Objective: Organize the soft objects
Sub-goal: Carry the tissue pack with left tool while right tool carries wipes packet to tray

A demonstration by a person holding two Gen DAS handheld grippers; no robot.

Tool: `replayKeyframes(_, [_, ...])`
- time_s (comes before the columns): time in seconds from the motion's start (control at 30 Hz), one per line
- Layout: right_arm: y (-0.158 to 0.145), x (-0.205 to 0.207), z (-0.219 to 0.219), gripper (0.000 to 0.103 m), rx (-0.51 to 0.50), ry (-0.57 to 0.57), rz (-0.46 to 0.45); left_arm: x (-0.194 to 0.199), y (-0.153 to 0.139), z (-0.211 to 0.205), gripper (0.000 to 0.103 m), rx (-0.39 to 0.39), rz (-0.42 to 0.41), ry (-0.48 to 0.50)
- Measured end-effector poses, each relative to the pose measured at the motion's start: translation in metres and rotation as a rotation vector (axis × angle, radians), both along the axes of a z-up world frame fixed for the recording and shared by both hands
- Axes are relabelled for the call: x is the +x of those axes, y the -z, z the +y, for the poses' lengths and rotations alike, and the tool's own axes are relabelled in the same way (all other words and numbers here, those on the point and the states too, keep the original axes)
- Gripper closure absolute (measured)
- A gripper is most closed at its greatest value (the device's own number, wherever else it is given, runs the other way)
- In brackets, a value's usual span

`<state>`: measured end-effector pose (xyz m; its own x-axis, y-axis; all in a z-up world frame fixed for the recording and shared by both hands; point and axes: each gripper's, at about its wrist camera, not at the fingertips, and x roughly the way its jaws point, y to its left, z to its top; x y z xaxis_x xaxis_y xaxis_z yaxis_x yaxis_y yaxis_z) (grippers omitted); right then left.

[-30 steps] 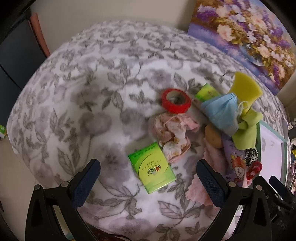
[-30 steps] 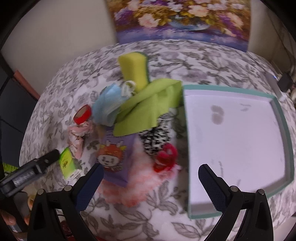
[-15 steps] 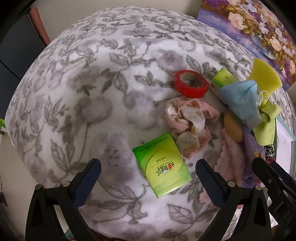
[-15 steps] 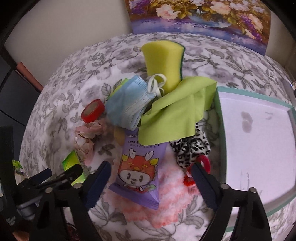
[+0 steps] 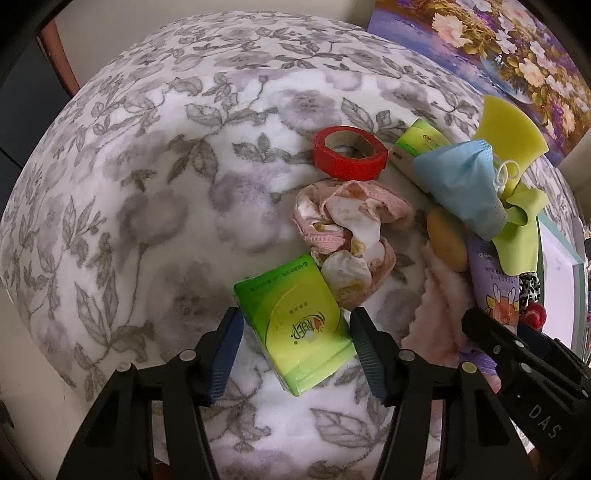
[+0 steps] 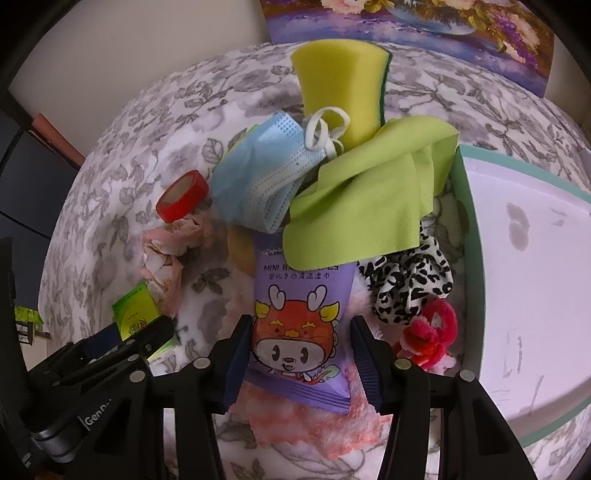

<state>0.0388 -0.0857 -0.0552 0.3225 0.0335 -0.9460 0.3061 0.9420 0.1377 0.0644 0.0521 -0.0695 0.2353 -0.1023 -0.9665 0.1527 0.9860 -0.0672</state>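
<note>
Straddling the green tissue pack [image 5: 295, 328], the left gripper [image 5: 295, 354] has its jaws spread to either side of the pack's near end; whether the blue pads [image 5: 225, 354] already touch it I cannot tell. The pack lies flat and skewed on the floral-cloth counter [image 5: 147, 184].

Just beyond the pack, touching its far corner, sits a crumpled pink cloth [image 5: 351, 236], and past that a roll of red tape [image 5: 349, 151] lies on its side.

The right gripper [image 6: 299, 354] likewise has its jaws spread, one on each side of the purple wipes packet [image 6: 299, 317] with a cartoon dragon face; contact is unclear. That packet rests on a fluffy pink-and-white towel [image 6: 306, 424].

Its far end is covered by a lime-green cloth [image 6: 369, 199]. Left of the cloth a blue face mask [image 6: 258, 177] is draped, its ear loops lying against an upright yellow sponge [image 6: 340, 81].

Right of the packet are a black-and-white spotted scrunchie [image 6: 410, 284] and, nearer, a red fuzzy scrunchie [image 6: 432, 332].

A shallow tray with a teal rim [image 6: 465, 229] stands at the far right, its white floor bare. A flower painting [image 6: 406, 22] leans on the wall behind the counter.
</note>
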Motion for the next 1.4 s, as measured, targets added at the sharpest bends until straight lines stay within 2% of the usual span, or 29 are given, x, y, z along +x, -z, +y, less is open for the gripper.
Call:
replayKeyframes(0.4, [-0.011, -0.009, -0.002, 0.053, 0.042, -0.002, -0.006, 0.001, -0.009, 0.013, 0.044, -0.024, 0.023, -0.024])
replayKeyframes(0.87, [-0.046, -0.028, -0.013, 0.058, 0.097, 0.019, -0.050, -0.005, -0.066, 0.009, 0.044, -0.029, -0.038, -0.026])
replayKeyframes(1.13, [-0.066, -0.035, -0.021, 0.058, 0.168, 0.038, -0.127, -0.004, -0.093, -0.006, 0.044, -0.036, -0.082, -0.023])
replayKeyframes(1.27, [-0.075, -0.038, -0.025, 0.058, 0.147, 0.048, -0.152, -0.006, -0.094, -0.009, 0.044, -0.031, -0.074, -0.038])
replayKeyframes(1.4, [-0.075, -0.038, -0.029, 0.057, 0.100, 0.053, -0.136, -0.008, -0.100, -0.020, 0.044, -0.027, -0.080, -0.023])
